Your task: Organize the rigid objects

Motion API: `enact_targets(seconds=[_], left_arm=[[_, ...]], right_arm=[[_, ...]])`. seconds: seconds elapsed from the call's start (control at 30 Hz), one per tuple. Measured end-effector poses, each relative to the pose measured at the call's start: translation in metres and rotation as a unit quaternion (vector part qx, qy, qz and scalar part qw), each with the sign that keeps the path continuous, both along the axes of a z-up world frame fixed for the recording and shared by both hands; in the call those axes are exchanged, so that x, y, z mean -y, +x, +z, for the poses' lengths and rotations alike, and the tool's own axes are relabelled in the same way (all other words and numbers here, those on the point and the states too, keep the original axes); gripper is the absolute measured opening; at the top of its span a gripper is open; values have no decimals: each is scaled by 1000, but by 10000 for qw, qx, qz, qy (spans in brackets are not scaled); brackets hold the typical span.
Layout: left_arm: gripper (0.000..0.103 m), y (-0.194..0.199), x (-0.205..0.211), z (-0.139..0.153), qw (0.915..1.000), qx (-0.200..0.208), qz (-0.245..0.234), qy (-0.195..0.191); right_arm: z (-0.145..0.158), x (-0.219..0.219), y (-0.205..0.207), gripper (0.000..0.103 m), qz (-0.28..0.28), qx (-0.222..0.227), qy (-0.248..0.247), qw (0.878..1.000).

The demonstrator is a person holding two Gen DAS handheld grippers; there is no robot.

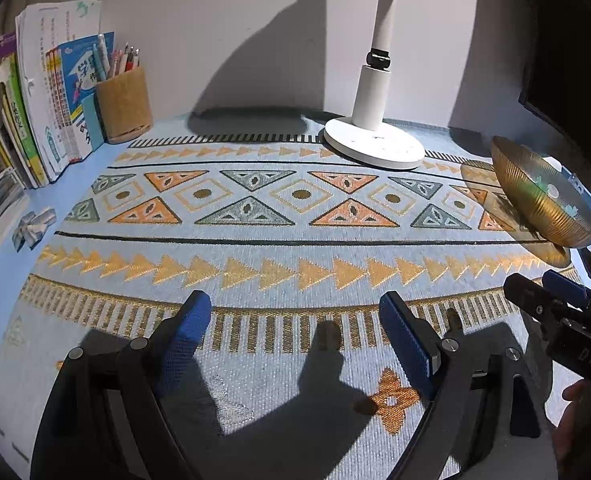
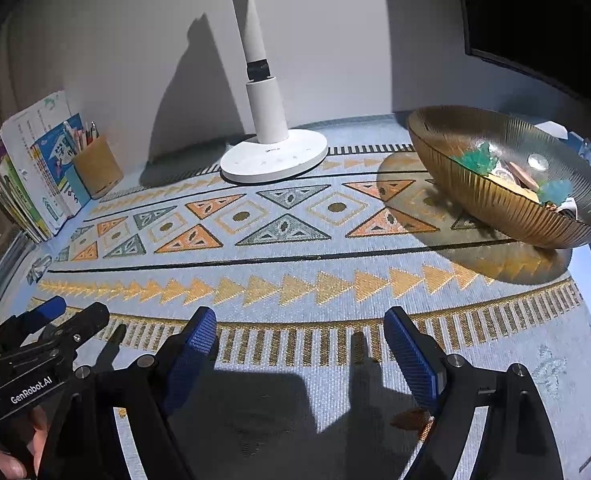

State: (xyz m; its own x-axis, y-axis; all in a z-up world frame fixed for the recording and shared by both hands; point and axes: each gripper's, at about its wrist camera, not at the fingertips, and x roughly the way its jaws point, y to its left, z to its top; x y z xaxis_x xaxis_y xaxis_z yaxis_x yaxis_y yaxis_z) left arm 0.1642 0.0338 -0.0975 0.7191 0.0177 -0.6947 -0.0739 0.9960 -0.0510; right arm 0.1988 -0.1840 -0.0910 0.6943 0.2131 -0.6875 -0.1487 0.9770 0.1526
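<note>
My left gripper (image 1: pixel 295 314) hovers open over the patterned mat (image 1: pixel 279 208), with nothing between its blue pads. My right gripper (image 2: pixel 299 318) is open beside it, also with nothing between its pads. Each shows in the other's view: the right gripper (image 1: pixel 533 280) at the right edge, the left gripper (image 2: pixel 77 310) at the lower left. A ribbed gold bowl (image 2: pixel 475 196) at the right holds several small items, among them teal pieces (image 2: pixel 477 158). A small silvery object (image 1: pixel 33 226) lies at the mat's left edge, far from both grippers.
A white lamp base (image 2: pixel 273 156) stands at the back middle. A wooden pen holder (image 1: pixel 123 104) and upright books (image 1: pixel 43 100) fill the back left corner. A dark monitor (image 1: pixel 567 72) rises behind the gold bowl (image 1: pixel 527 200). A person's hand (image 2: pixel 15 460) shows at the lower left.
</note>
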Motion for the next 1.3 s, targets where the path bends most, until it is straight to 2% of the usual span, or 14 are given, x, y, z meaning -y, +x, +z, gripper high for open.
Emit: enact_targets(seconds=[0.23,1.3], left_arm=[[85,0,-1,0,10000,-12,33,-12],[85,3,-7,-2,9997,-165,108,-125]], right_arm=[[1,-5,-3,92,-17,100,-178,9998],[-3,-6,-1,92,20,8,-206,9998]])
